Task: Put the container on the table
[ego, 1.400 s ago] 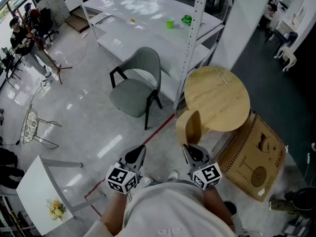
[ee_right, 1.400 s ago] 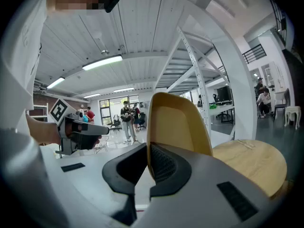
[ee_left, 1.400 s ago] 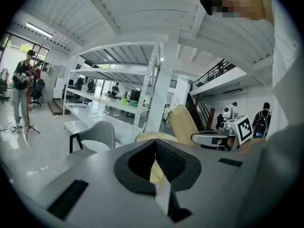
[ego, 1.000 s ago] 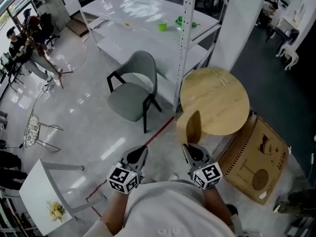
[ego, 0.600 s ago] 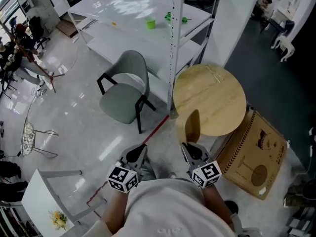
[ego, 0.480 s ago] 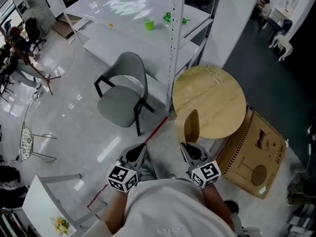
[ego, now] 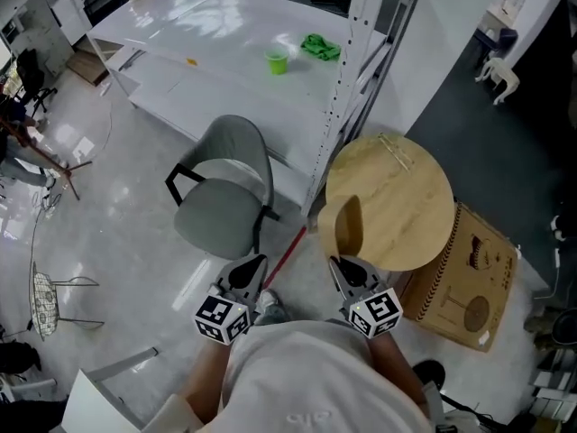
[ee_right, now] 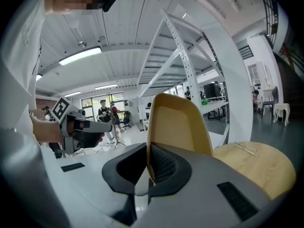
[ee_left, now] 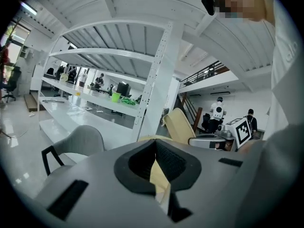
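A tan wooden container (ego: 347, 226), oval and shallow, stands on edge with my right gripper (ego: 344, 264) shut on its lower rim. In the right gripper view the container (ee_right: 178, 122) rises straight out of the closed jaws of that gripper (ee_right: 149, 160). The round wooden table (ego: 397, 197) lies just beyond and to the right of it, its top bare except for a thin stick. My left gripper (ego: 252, 262) hangs over the floor to the left, shut, with nothing seen in it. From the left gripper view the container (ee_left: 180, 126) shows at the right.
A grey chair (ego: 221, 201) stands ahead on the left. A white rack post (ego: 347, 79) rises beside the table, before a white shelf holding a green cup (ego: 277, 61). A flat cardboard box (ego: 464, 278) leans at the table's right. A red line (ego: 287, 246) marks the floor.
Both grippers have travelled forward together; the chair, the rack and the round table have drawn nearer. The container stays upright in the right gripper.
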A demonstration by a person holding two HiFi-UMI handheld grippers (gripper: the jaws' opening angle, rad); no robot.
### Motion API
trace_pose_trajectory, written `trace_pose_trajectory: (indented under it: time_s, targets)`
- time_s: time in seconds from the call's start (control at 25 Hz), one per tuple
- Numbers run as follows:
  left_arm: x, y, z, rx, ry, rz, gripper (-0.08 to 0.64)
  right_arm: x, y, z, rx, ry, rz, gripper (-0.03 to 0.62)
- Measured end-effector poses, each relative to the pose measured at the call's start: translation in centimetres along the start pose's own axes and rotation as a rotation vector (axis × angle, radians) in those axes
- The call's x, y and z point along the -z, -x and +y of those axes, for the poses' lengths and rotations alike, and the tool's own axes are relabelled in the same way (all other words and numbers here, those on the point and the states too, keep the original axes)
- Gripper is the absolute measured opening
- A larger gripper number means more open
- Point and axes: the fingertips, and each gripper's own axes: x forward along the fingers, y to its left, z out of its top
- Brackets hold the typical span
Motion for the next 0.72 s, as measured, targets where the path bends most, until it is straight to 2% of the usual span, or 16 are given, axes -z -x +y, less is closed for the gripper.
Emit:
trace_pose_trajectory:
  time_s: [0.32, 0.72]
  targets:
    - [-1.5, -0.4, 7.4, 0.063, -0.007, 0.018, 0.017, -2.1, -7.4, 1.3, 0.049, 0.009, 0.015, 0.037]
    - [-1.5, -2.5, 9.7, 0.093, 0.009, 0.044, 0.017, -0.6, -9.6, -0.4, 0.086, -0.012, 0.095, 0.037]
